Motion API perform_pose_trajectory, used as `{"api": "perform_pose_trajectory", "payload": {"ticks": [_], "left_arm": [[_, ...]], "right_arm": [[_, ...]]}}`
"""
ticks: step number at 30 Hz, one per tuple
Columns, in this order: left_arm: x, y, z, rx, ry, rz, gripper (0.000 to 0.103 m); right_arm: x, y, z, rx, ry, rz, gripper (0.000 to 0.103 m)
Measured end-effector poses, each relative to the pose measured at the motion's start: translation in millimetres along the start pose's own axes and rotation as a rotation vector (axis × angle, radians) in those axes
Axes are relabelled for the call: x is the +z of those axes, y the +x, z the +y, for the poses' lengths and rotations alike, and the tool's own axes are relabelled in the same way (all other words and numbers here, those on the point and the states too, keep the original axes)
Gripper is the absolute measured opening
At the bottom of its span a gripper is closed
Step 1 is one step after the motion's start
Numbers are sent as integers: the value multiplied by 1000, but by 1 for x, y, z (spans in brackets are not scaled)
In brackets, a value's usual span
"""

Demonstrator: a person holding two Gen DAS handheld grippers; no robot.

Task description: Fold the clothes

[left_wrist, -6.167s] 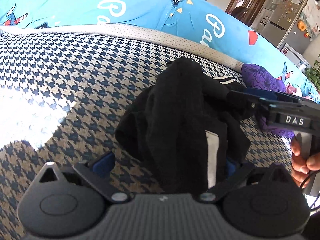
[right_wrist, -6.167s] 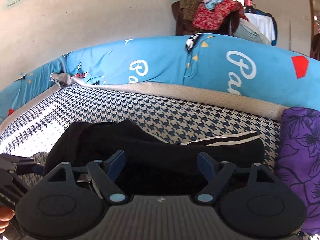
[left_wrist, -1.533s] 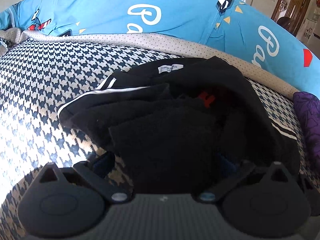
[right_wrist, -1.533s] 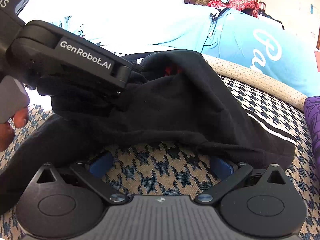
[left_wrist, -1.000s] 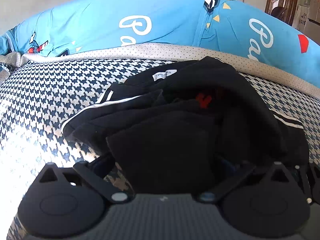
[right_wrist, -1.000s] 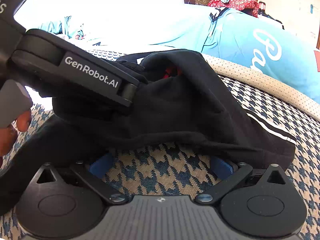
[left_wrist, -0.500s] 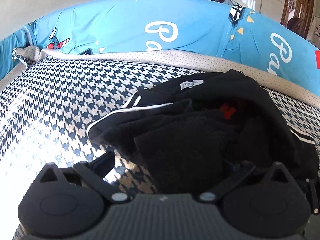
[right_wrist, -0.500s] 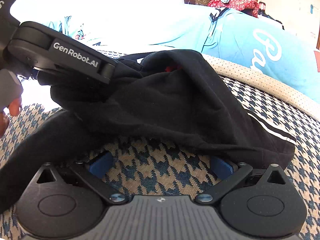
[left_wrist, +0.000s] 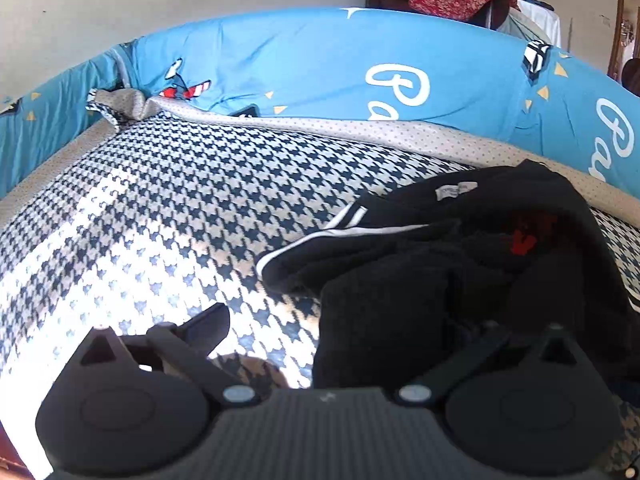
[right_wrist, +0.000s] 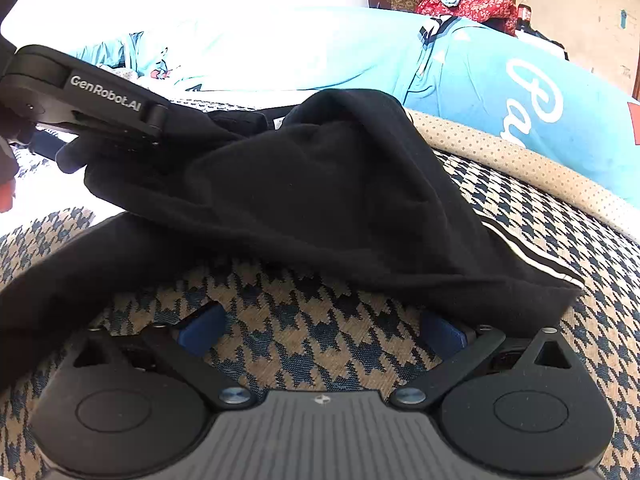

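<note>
From my left wrist view, the houndstooth cover (left_wrist: 168, 208) lies bare on the left, bright with sun. My left gripper (left_wrist: 352, 340) sits low over it with its fingers spread wide; the left finger (left_wrist: 204, 326) is clear of cloth, and the right one is buried under black fabric, so I cannot tell whether anything is truly pinched. In the right wrist view the same tool reaches in from the left beside bunched cloth, but its tips are hidden there.

Moving right, the black garment (left_wrist: 460, 264) lies in a rumpled heap on the cover, near the blue bolster (left_wrist: 320, 64). A white-striped edge (left_wrist: 344, 232) points left, a small label (left_wrist: 456, 191) shows near the top, and something red (left_wrist: 524, 240) peeks from inside.

My right gripper (right_wrist: 320, 328) is released, jaws apart, resting on the cover just before the garment's near hem, holding nothing.

As I judge it, the garment is bunched, not squared: no clean crease or flat panel shows, so smoothing and folding are still wanted.
</note>
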State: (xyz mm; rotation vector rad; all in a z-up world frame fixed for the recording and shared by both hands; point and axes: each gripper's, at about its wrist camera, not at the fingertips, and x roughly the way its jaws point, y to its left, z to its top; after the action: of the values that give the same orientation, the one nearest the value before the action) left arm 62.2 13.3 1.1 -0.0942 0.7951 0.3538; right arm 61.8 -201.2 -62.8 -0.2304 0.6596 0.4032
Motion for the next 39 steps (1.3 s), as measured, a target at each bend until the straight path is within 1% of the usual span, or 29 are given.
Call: {"api": "perform_pose_trajectory", "payload": {"ticks": [1,3,8,9,11,13,15,17,21,23,25,29,32,34,36,39], "left_arm": [[1,-1,3,14,-8,-3,103],[0,-2,9,8,-19,19,103],[-12,-6,28,45,-61,78,103],[-14,-6,33,40,-76,91,103],[-18,-7,44,-22,-124,123,103],[-25,-10,48,-60,-137,139,103],[-32,-15,49,-79,-123,147,103],[-39,-20,49,-113,-110,155,103],[-44,-32,45,-151,-51,133,103],[-41,-37,42,-163,-17,112,103],[-37,-41,38,-174,13,95,103],[-22,-43,30,-190,49,86,103],[-10,-41,22,-201,98,85,103],[-4,-37,17,-193,125,74,103],[1,-32,15,-185,124,64,103],[5,-22,17,-180,77,62,103]], "right_arm": [[0,-1,0,-1,1,4,103],[0,-2,0,-1,3,10,103],[-1,-11,0,-3,15,39,103],[-1,-13,1,-4,17,46,103],[-1,-17,1,-7,23,60,103],[-1,-21,2,-9,29,74,103],[-1,-25,3,-11,35,88,103],[-2,-29,3,-14,41,102,103],[-1,-42,-5,-23,73,131,103],[0,-49,-11,-25,91,133,103],[3,-59,-19,-19,110,110,103],[5,-80,-31,-4,149,79,103],[8,-73,-43,4,198,89,103],[9,-72,-48,4,243,102,103],[9,-67,-55,-4,289,111,103],[10,-58,-65,-15,375,124,103]]}}
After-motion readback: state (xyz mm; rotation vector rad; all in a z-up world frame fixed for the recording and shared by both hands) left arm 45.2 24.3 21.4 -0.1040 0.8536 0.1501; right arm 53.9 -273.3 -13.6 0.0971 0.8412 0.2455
